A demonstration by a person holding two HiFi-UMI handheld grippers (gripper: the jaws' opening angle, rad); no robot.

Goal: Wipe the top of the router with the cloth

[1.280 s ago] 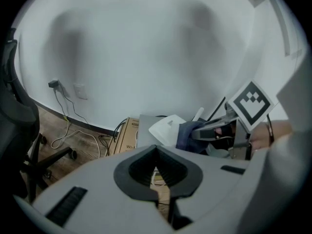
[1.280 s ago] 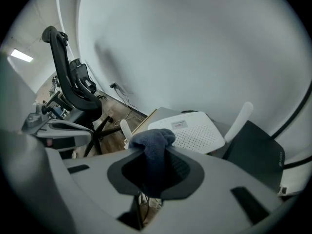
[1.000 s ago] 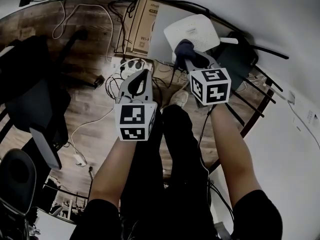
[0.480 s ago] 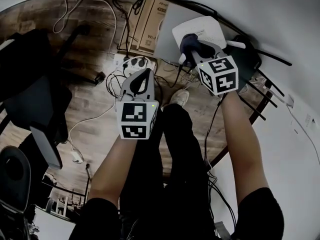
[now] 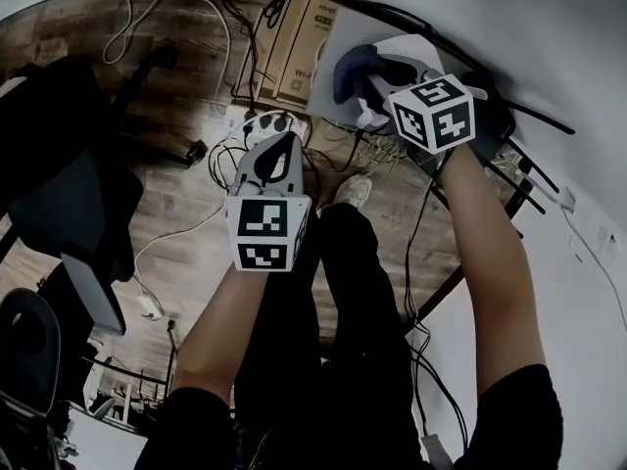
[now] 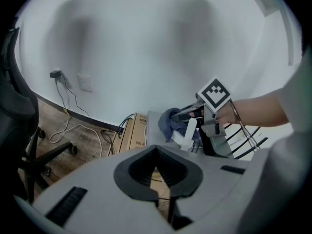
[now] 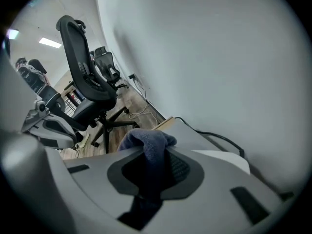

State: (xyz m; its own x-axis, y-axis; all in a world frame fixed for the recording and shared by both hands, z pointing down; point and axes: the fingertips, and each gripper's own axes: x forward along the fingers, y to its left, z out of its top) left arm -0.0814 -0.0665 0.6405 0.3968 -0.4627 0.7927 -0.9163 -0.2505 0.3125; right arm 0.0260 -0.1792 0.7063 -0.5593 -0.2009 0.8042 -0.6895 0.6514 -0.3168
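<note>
cloth (image 7: 146,145): clenched between the fingers of the right gripper (image 5: 364,84) and held at the router (image 5: 419,49) top for wiping.
left gripper (image 6: 157,155): fingers closed on nothing; kept low, well apart from the router, judged idle.

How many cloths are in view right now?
1: a blue cloth, clamped in the right gripper by the router. I see no other, though the cable clutter on the floor could hide one.

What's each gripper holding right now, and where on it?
The right gripper pinches the cloth by a bunched fold, a tuft poking past the jaws. The left gripper is shut, empty.
</note>
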